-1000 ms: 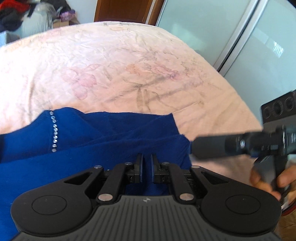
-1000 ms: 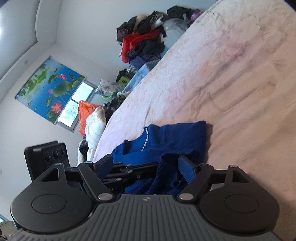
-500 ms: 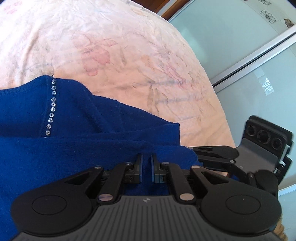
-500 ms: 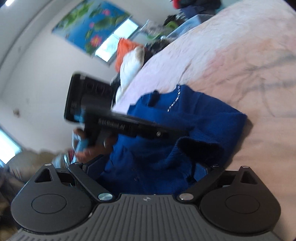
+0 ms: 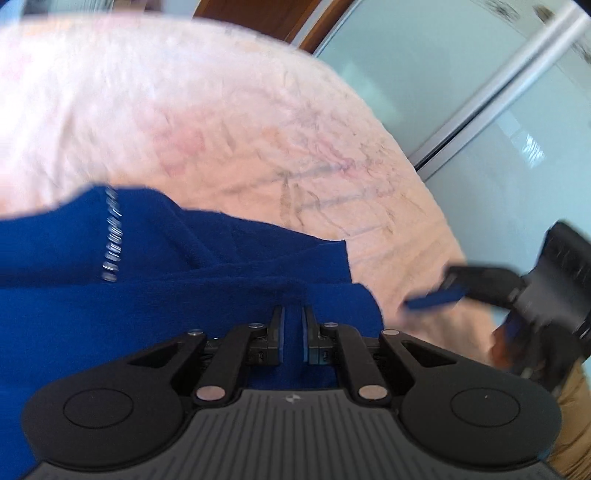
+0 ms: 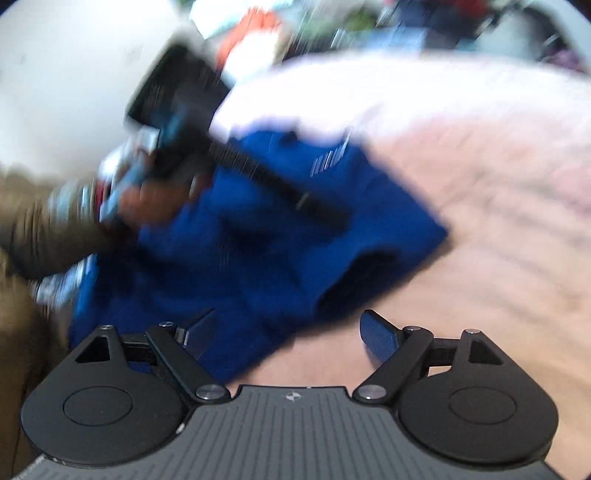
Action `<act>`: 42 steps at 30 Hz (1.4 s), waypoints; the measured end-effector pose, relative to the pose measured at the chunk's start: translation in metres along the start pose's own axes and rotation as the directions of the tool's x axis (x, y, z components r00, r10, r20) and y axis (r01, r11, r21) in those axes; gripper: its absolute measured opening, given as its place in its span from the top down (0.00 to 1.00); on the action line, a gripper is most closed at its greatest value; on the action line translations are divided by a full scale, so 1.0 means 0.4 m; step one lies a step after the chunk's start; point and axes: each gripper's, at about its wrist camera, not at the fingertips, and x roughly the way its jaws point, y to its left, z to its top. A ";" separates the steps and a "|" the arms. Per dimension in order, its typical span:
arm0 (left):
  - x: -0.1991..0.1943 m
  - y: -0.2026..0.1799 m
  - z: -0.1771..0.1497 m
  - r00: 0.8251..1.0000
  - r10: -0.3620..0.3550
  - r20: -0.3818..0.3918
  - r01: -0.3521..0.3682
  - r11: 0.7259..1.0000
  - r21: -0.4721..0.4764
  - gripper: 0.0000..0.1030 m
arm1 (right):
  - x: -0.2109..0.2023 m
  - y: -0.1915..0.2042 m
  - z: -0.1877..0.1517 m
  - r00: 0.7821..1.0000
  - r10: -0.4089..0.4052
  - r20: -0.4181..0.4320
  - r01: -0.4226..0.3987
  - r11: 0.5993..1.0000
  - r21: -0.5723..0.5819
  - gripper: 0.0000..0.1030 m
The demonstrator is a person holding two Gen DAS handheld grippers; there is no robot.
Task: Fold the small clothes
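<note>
A: Left wrist view: left gripper (image 5: 292, 334) has its jaws pressed nearly together, pinching a fold of the blue sweater (image 5: 166, 295). Fabric runs up between the pads.

B: Where does the sweater sit?

A: On the pink floral bedsheet (image 5: 221, 129), bunched at the near edge of the bed. Its rhinestone strip (image 5: 110, 236) is up and left of the pinch. The sweater's right edge ends just right of the left gripper's fingers.

B: Right side?

A: Right gripper (image 6: 288, 332) has its jaws spread wide and closing, nothing pressed between the pads. Its left finger (image 6: 197, 330) overlaps the sweater's near hem; its right finger (image 6: 380, 336) is over bare sheet. A sleeve cuff opening (image 6: 369, 273) gapes just ahead of it.

B: Room to move?

A: Bare sheet beyond and to the right of the sweater, wide open. Bed's right edge drops off toward the sliding glass doors (image 5: 480, 110). Clothes pile (image 6: 332, 29) at the far side, well apart, badly blurred. Person's hand (image 6: 155, 199) on the left gripper's handle sits over the sweater's left part.
</note>
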 end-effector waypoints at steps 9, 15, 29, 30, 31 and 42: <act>-0.112 0.024 -0.065 0.973 0.207 0.101 -0.213 0.976 0.045 0.92 | 0.061 0.189 0.037 0.870 -0.433 0.236 0.435 0.899 0.047 0.82; -0.106 0.055 -0.102 0.923 0.372 0.100 -0.381 0.920 0.091 0.92 | 0.149 0.176 -0.017 0.844 -0.532 0.070 0.536 0.842 -0.059 0.86; -0.159 0.040 -0.188 0.852 0.507 0.131 -0.518 0.853 0.064 0.91 | 0.142 0.218 -0.004 0.788 -0.602 0.131 0.587 0.798 0.136 0.52; -0.163 0.042 -0.196 0.853 0.506 0.132 -0.516 0.855 0.057 0.91 | 0.136 0.235 -0.009 0.798 -0.582 0.158 0.565 0.813 0.143 0.48; -0.167 0.042 -0.202 0.852 0.507 0.132 -0.516 0.855 0.048 0.91 | 0.137 0.248 -0.015 0.820 -0.546 0.171 0.527 0.837 0.147 0.40; -0.224 0.015 -0.307 0.793 0.589 0.155 -0.589 0.807 -0.049 0.90 | 0.190 0.374 -0.065 0.783 -0.601 0.162 0.578 0.799 0.168 0.21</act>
